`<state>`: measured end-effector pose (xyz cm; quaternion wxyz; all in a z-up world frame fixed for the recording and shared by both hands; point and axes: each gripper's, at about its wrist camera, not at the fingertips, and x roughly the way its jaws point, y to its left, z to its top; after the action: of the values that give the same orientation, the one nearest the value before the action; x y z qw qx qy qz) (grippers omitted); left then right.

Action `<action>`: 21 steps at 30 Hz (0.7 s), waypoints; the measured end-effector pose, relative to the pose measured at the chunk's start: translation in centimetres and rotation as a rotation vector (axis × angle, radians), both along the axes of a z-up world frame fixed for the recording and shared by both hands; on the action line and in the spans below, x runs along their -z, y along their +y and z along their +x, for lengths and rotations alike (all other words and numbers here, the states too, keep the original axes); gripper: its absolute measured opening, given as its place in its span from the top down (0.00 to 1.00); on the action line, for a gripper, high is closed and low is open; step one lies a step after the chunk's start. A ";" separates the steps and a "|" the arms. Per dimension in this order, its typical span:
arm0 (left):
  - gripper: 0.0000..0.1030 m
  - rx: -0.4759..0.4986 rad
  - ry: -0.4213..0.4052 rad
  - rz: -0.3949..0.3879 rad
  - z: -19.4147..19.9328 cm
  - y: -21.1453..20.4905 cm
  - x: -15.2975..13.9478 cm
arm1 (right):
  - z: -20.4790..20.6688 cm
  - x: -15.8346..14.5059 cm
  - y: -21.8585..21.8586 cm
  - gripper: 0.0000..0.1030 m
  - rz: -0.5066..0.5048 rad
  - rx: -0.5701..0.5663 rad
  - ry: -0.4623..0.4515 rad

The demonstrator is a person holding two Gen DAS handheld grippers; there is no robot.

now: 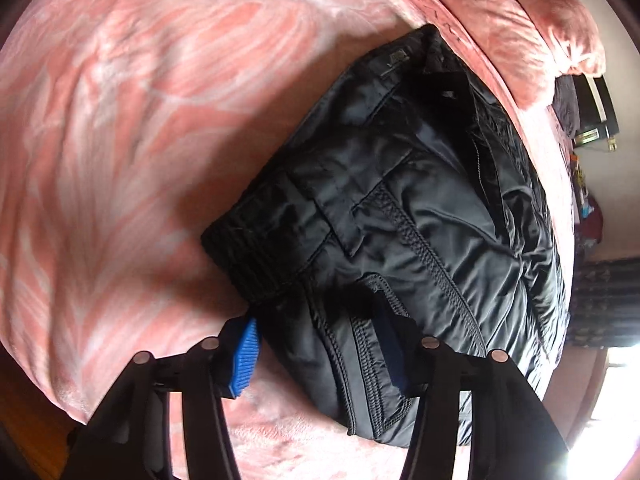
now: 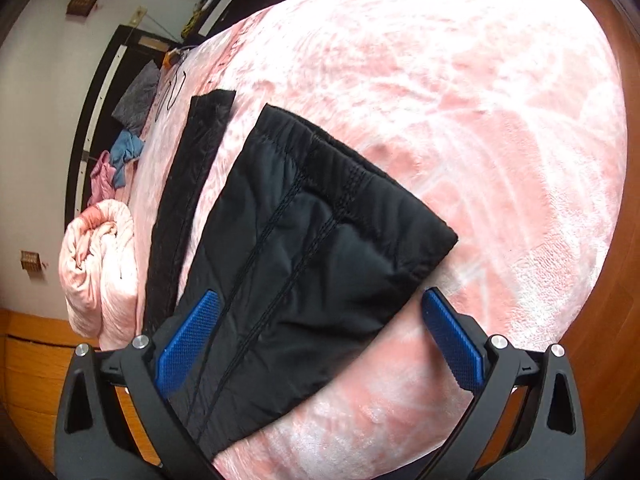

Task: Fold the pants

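Note:
Black padded pants [image 1: 400,216] lie folded into a thick stack on a pink bed blanket [image 1: 120,120]. My left gripper [image 1: 320,356] is open just above the near end of the stack, its blue pads [image 1: 244,360] spread wide and holding nothing. In the right wrist view the folded pants [image 2: 304,264] lie with the elastic waistband end away from me. My right gripper [image 2: 320,344] is open, pads [image 2: 452,344] on either side of the near part of the fabric, not closed on it.
A rolled pink quilt [image 2: 100,264] lies at the bed's left edge, with loose clothes [image 2: 124,156] beyond it. A dark strip of cloth [image 2: 188,184] lies beside the pants. A pink pillow [image 1: 540,20] sits at the far side. A wooden floor [image 2: 600,340] borders the bed.

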<state>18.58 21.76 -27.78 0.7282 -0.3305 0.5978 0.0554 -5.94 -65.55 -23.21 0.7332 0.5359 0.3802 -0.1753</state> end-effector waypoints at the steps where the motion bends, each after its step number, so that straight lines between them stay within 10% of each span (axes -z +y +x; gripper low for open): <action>1: 0.54 -0.001 -0.003 0.003 0.0 -0.1 0.0 | 0.0 0.2 -0.3 0.02 0.007 0.004 -0.002; 4: 0.76 0.001 -0.024 -0.021 -0.2 -0.4 0.2 | 0.1 0.8 -0.8 0.02 0.019 0.017 -0.011; 6: 0.87 -0.039 -0.041 -0.053 -0.6 -0.3 0.0 | 0.2 0.9 -0.9 0.45 0.038 0.026 -0.044; 7: 0.89 -0.053 -0.044 -0.046 -0.6 -0.4 -0.2 | 0.4 1.2 -1.0 0.93 0.065 0.018 -0.040; 15: 0.91 -0.134 -0.114 -0.052 -3.1 2.3 -3.0 | 0.0 -2.0 1.6 0.93 0.008 -0.043 -0.044; 21: 0.88 -0.157 -0.051 -0.056 -5.1 4.3 -0.4 | -0.3 1.4 2.2 0.93 0.016 -0.068 0.064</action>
<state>13.45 26.05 -27.40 0.7269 -0.3981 0.5528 0.0872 -6.25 -63.36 -24.63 0.7218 0.5227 0.4229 -0.1644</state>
